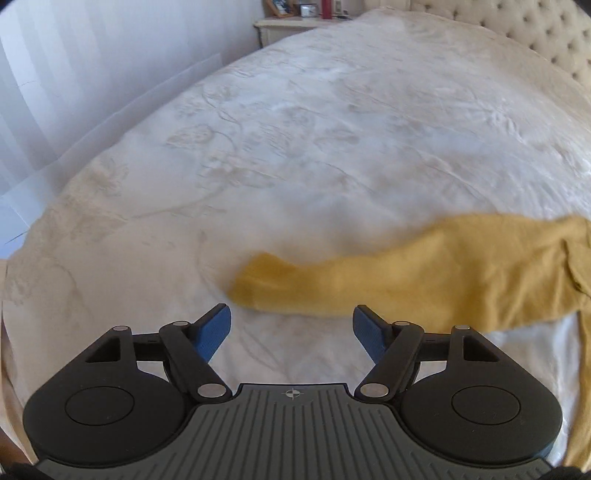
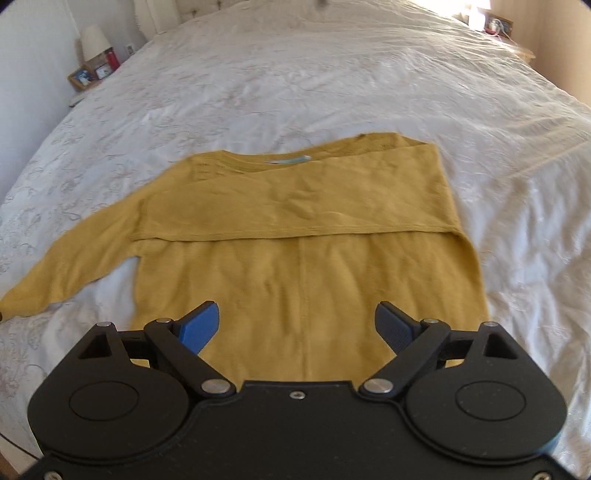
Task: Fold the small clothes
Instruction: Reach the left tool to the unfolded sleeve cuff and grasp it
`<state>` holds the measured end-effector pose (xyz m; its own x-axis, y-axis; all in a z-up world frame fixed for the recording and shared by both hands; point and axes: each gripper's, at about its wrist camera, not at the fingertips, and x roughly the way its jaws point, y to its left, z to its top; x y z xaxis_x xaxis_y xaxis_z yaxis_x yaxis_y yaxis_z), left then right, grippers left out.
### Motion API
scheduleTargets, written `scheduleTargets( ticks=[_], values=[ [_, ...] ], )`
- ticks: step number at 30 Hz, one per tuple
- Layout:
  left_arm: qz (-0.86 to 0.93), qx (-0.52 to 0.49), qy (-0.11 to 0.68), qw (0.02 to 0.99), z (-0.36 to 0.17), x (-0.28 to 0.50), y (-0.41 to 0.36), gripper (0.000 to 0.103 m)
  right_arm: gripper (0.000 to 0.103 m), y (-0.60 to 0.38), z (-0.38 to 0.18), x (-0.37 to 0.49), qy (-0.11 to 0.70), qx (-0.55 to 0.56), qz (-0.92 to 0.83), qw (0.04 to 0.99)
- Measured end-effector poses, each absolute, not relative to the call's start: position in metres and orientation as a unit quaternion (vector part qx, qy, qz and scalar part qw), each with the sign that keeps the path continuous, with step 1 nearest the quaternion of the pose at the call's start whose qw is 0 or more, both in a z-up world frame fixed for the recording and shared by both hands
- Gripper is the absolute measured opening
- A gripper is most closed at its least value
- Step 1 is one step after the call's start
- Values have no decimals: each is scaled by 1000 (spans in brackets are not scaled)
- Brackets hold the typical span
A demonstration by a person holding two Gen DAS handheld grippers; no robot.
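A mustard-yellow long-sleeved top lies flat on the white bedspread. Its right sleeve is folded across the chest, with the neckline at the far side. Its left sleeve stretches out to the left. My right gripper is open and empty, hovering over the top's lower body. In the left wrist view, the outstretched sleeve lies just ahead, its cuff nearest. My left gripper is open and empty, just short of the cuff.
A nightstand with small items stands at the bed's far corner, also in the right wrist view with a lamp. A tufted headboard runs along the far end. The bed edge drops off at the left.
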<state>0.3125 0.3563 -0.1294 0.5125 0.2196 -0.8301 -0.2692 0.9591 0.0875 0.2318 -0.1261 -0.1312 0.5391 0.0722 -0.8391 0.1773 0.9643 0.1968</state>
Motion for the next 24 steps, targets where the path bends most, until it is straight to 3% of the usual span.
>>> scheduleTargets(
  ticks=[5, 13, 15, 17, 24],
  values=[
    [154, -29, 456, 876, -126, 336, 394, 72, 92, -81, -132, 249, 485, 119, 5, 866],
    [80, 29, 530, 843, -179, 357, 386, 66, 92, -41, -128, 256, 493, 94, 26, 865],
    [68, 30, 523, 849, -182, 356, 382, 53, 92, -40, -128, 257, 496, 94, 24, 863],
    [40, -2, 519, 854, -182, 356, 385, 12, 92, -40, -129, 256, 499, 96, 20, 861],
    [39, -87, 479, 872, -142, 351, 391, 7, 92, -45, -133, 253, 505, 106, 21, 856]
  ],
)
